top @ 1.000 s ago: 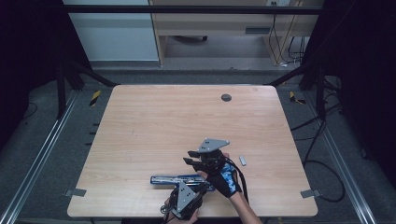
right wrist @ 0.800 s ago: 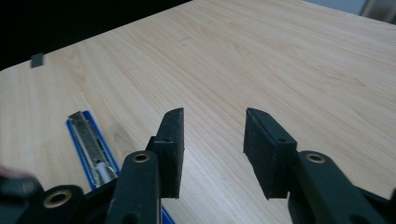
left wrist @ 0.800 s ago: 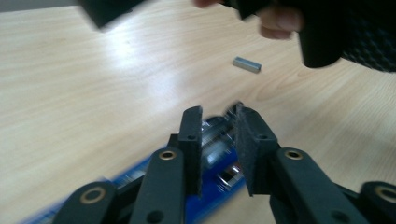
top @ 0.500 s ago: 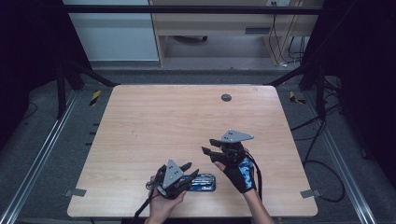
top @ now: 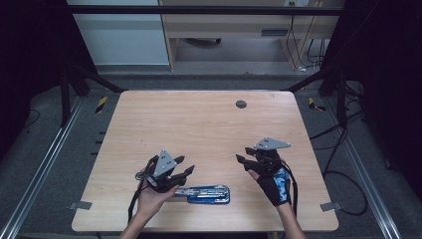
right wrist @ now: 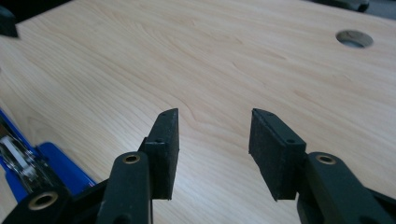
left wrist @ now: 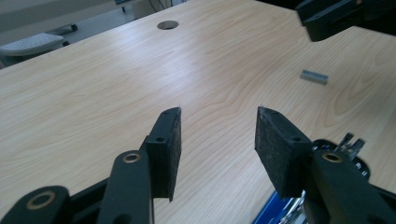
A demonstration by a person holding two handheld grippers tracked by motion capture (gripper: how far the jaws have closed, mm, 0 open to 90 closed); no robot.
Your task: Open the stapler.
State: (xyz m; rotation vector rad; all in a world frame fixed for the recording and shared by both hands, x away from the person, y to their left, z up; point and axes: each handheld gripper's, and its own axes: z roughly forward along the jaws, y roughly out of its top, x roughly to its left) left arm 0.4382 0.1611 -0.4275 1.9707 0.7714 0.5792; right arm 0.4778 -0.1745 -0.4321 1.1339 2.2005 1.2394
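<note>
A blue and silver stapler (top: 206,194) lies flat near the table's front edge, also seen as the stapler (left wrist: 280,212) and the stapler (right wrist: 28,163) at the bottom of each gripper view. My left gripper (top: 185,165) hovers just above and left of it, jaws open and empty (left wrist: 217,126), having just been opening. My right gripper (top: 242,157) hangs over the table to the right of the stapler, open with nothing between its pads (right wrist: 215,126); its jaws have also just been opening. A small grey staple strip (left wrist: 314,77) lies on the wood beyond the left gripper's jaws.
The light wooden table (top: 199,124) has a round cable hole (top: 241,104) near its far edge. Metal frame rails run along both sides, cables trail on the floor at the right, and a cabinet stands behind.
Both grippers let go of the stapler and drew apart: the left one up and to the left, the right one to the right. The stapler now lies alone on the table.
</note>
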